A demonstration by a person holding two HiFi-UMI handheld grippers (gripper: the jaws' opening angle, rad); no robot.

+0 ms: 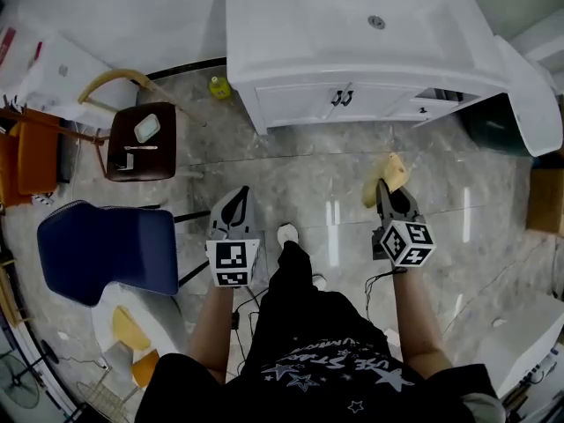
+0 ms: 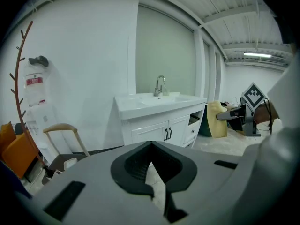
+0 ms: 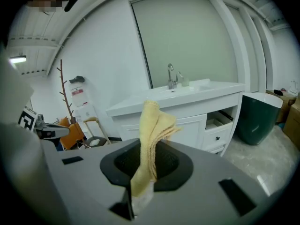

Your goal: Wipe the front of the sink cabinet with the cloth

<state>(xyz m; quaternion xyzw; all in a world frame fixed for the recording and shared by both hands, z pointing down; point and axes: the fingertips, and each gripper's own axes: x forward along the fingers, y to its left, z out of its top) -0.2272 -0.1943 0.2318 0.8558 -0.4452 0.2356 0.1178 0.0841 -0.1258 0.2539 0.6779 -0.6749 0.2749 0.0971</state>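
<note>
- Head view: the sink cabinet point(image 1: 335, 104) sits at 12 o'clock, its front facing the person and its long axis running 9 to 3 o'clock.
- The right gripper point(image 1: 385, 192) is over the floor point(image 1: 308, 174), well apart from the cabinet front, which lies at about 12 o'clock from its fingers. The yellow cloth point(image 1: 394, 172) sticks out past the fingertips toward 12–1 o'clock.
- The left gripper point(image 1: 236, 199) is level with the right one but off toward the cabinet's left corner. Judgement: the right gripper is the better placed of the two.
- Left gripper view: fingers pressed together with nothing between them. The cabinet front point(image 2: 159, 131) is at 12 o'clock, well apart. The other gripper and its cloth point(image 2: 214, 120) show at 3 o'clock.
- Right gripper view: fingers pinching the cloth point(image 3: 151, 135). Its long axis follows the fingers, and the free end stands up toward 12 o'clock, folded and slightly flopped to 1 o'clock.
- The cabinet front point(image 3: 190, 125) is behind the cloth at 12–1 o'clock, not touching it. A drawer point(image 3: 218, 123) stands open at 2 o'clock.
- Judgement: wiping has not begun. The next move is a straight advance to 12 o'clock.
</note>
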